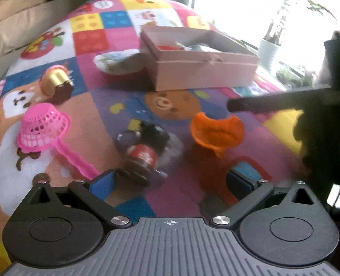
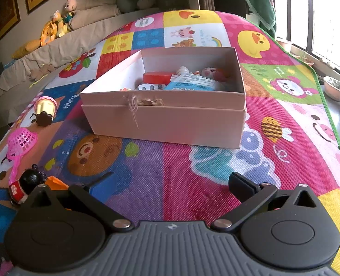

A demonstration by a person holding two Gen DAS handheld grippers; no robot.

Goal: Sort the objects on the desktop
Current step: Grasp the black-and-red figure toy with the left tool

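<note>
In the left wrist view my left gripper (image 1: pixel 173 181) is open over the mat. A small doll (image 1: pixel 147 151) with black hair and a red dress lies just ahead of its left finger (image 1: pixel 103 184), untouched. An orange scoop-shaped toy (image 1: pixel 216 131) lies to the doll's right. A pink toy strainer (image 1: pixel 43 126) and a gold cupcake toy (image 1: pixel 57 82) are further left. My right gripper (image 2: pixel 170 184) is open and empty, facing the pink cardboard box (image 2: pixel 165 119). The box holds a red piece (image 2: pixel 157 77), a blister pack, a blue-white packet and a pig figure (image 2: pixel 212 72).
A white printed pouch (image 1: pixel 117 62) leans against the box's left side. The colourful play mat (image 2: pixel 285 161) ends at a green edge on the right, with plant pots (image 2: pixel 335 89) beyond. A beige sofa with plush toys (image 2: pixel 55 27) runs along the left.
</note>
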